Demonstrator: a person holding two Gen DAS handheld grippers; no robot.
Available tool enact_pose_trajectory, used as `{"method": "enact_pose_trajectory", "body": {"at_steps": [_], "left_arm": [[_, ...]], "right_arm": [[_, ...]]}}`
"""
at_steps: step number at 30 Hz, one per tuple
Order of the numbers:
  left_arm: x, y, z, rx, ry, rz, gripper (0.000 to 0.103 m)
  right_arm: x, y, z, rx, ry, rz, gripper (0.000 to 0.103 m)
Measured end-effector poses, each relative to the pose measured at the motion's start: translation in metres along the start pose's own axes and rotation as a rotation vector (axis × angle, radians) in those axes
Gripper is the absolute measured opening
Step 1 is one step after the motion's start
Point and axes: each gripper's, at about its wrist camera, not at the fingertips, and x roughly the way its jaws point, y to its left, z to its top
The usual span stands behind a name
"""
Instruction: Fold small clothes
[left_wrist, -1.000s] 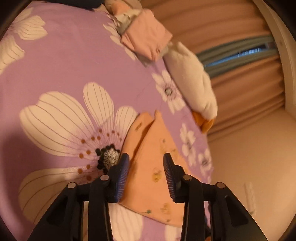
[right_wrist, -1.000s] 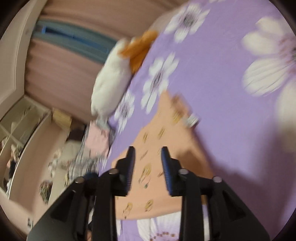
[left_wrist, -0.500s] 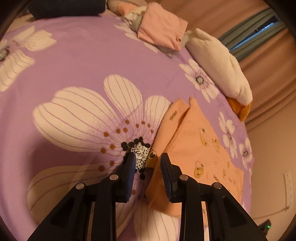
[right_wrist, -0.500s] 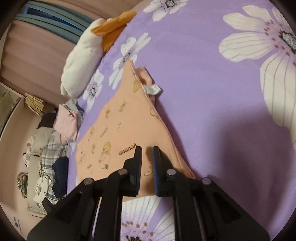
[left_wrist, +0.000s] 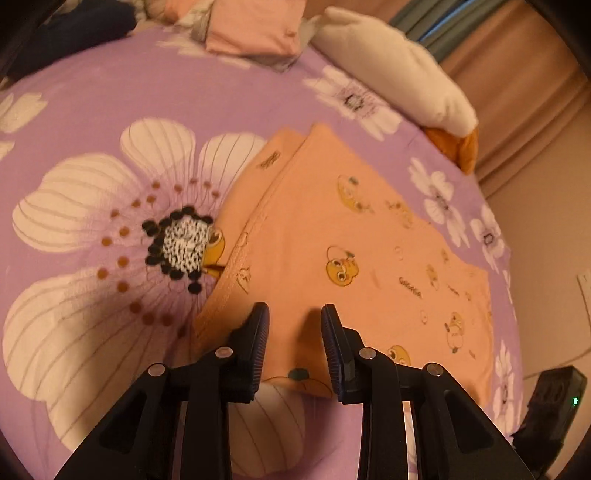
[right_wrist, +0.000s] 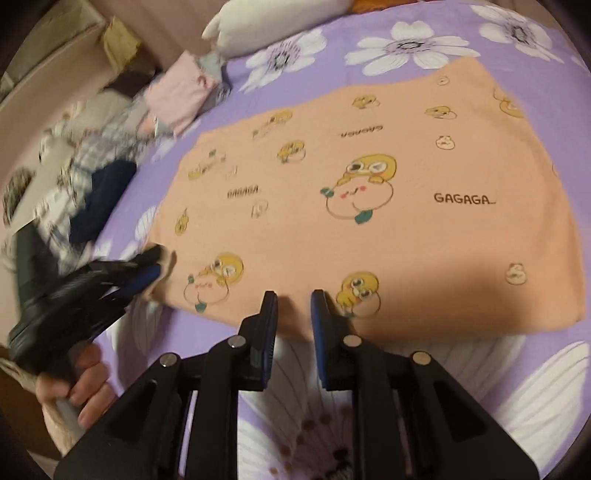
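Our left gripper (left_wrist: 294, 314) hangs over the near edge of the orange garment (left_wrist: 332, 258), jaws a narrow gap apart with only cloth seen between them below; the pads press on nothing. From the right wrist view that same gripper (right_wrist: 147, 266) sits at the garment's (right_wrist: 369, 192) left near corner, blurred, and we cannot tell from there whether it touches the cloth. Our left hand (right_wrist: 74, 380) grips its handle.

Our right gripper (right_wrist: 293, 299) hovers at the middle of the garment's near edge, jaws slightly parted and holding nothing. Its jaws have just been closing, with nothing clamped between them; the left jaws narrowed a little as well.

The garment lies flat, folded over, on the purple sheet (left_wrist: 92, 110), printed with yellow ducks. A white pillow (left_wrist: 399, 70) lies at the far edge, and a pink folded piece (left_wrist: 255, 29) sits beside it.

A second ago the right gripper looked along the garment from one end, with the pillow ahead; now it faces the long edge square on. The left gripper, half a second ago over the sheet's big flower by the garment's corner, now stands over the cloth itself.
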Motion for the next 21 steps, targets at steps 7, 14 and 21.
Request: {"method": "enact_pose_trajectory", "body": {"at_steps": [7, 14, 21], "left_arm": [[-0.005, 0.016, -0.002, -0.066, 0.035, -0.071, 0.031], [-0.027, 0.041, 0.015, -0.197, 0.054, -0.236, 0.053], [-0.02, 0.089, 0.049, -0.264, 0.015, -0.246, 0.074]], "right_arm": [[0.006, -0.032, 0.003, 0.184, 0.04, 0.175, 0.017], [-0.029, -0.015, 0.004, 0.156, 0.0, 0.146, 0.039], [-0.008, -0.027, 0.05, 0.205, -0.029, 0.12, 0.067]]}}
